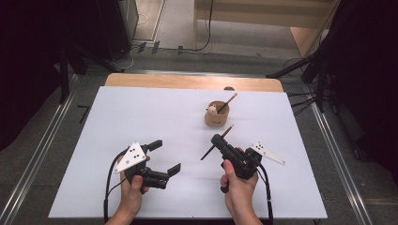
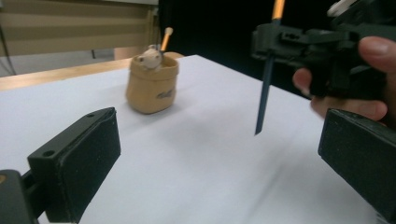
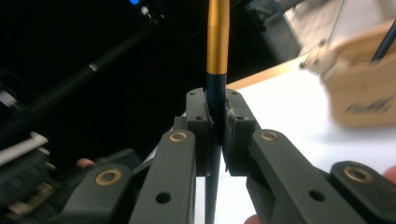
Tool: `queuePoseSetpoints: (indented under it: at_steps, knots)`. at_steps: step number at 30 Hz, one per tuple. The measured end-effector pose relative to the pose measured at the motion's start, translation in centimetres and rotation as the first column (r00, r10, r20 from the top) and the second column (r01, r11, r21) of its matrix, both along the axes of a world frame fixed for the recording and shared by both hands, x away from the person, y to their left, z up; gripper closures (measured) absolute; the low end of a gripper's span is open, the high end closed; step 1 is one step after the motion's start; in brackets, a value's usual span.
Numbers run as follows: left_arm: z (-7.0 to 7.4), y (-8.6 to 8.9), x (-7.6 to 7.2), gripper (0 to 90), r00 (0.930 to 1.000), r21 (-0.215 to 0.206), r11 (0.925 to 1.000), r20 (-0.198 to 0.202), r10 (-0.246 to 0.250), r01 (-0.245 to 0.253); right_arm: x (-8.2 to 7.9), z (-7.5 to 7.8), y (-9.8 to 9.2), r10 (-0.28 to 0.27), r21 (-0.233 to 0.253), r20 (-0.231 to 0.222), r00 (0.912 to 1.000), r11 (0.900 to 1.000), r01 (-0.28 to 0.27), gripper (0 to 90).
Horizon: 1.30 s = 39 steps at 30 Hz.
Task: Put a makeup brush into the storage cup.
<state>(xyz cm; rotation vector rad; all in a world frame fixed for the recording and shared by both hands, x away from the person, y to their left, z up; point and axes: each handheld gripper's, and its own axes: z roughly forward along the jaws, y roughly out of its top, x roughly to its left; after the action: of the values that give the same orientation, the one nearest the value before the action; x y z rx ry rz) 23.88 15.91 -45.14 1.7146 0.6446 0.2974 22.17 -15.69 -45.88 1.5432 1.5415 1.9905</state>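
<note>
Had one brush (image 1: 216,144) clamped in the right gripper (image 1: 217,138), still short of the cup (image 1: 217,115) near the table's far edge, left gripper (image 1: 165,157) wide apart.

Left hand-held gripper (image 1: 165,157): held low near the front edge of the surface, left of centre, jaws spread wide, nothing between them. Left hand (image 1: 133,183) wraps its grip from below. Right hand-held gripper (image 1: 217,139): right of centre, jaws pressed together on a slim brush (image 1: 217,143), pointing toward the far edge. Right hand (image 1: 238,180) grips its handle.
</note>
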Motion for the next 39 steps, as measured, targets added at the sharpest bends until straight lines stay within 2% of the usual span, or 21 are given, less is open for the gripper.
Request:
queuePoseSetpoints:
  at_steps: [2,3,6,8,11,14,17,26,32,34,36,39]
  knots:
    - [-0.1,0.8,0.2,0.0,0.9998,0.02,0.9996,0.006,0.02,-0.02,0.0,0.4,0.1,0.002,-0.059,0.03,0.9995,0.998,0.0,84.2]
    - [-0.1,1.2,0.3,0.0,0.9994,0.016,0.9992,0.005,0.035,-0.036,0.0,0.6,0.2,0.001,-0.096,0.044,0.999,0.995,0.003,84.2]
    - [-0.1,2.4,0.3,0.0,0.9982,0.009,0.9983,0.013,0.058,-0.058,0.1,1.1,0.5,-0.001,-0.189,0.077,0.997,0.982,0.016,84.2]
    - [0.0,3.0,0.2,0.0,0.9975,0.015,0.9976,0.021,0.068,-0.068,0.2,1.3,0.6,-0.008,-0.23,0.094,0.9955,0.973,0.03,84.2]
    - [-0.2,4.1,0.1,0.0,0.9964,0.019,0.9964,0.021,0.082,-0.082,0.4,1.5,0.5,-0.015,-0.265,0.108,0.9941,0.963,0.043,84.2]
    - [-0.6,5.0,0.1,0.0,0.9953,0.034,0.9949,0.02,0.095,-0.095,0.8,1.4,0.3,-0.022,-0.281,0.119,0.9927,0.958,0.055,84.2]
    - [-0.8,5.9,0.0,0.0,0.9936,0.046,0.9926,0.023,0.111,-0.112,1.2,1.4,0.2,-0.024,-0.315,0.14,0.9899,0.947,0.067,84.2]
    - [-1.3,8.2,-0.2,0.0,0.9878,0.04,0.9871,0.023,0.154,-0.155,2.6,1.8,-0.5,-0.044,-0.368,0.191,0.9805,0.923,0.113,84.1]
    - [-1.4,9.5,-0.3,0.0,0.9848,0.044,0.9839,0.022,0.172,-0.173,3.7,1.7,-1.0,-0.046,-0.382,0.181,0.9824,0.917,0.114,84.1]
    - [-1.3,9.9,-0.5,0.0,0.9835,0.04,0.9829,0.027,0.179,-0.18,4.1,1.7,-1.2,-0.028,-0.385,0.179,0.9834,0.918,0.096,84.1]
    - [-1.4,10.4,-0.6,0.0,0.9825,0.046,0.9816,0.026,0.184,-0.185,4.3,1.7,-1.2,-0.015,-0.392,0.189,0.9818,0.916,0.09,84.1]
    - [-1.6,11.0,-0.7,0.0,0.9805,0.047,0.9795,0.023,0.195,-0.196,4.6,1.8,-1.5,-0.02,-0.385,0.206,0.9783,0.917,0.1,84.1]
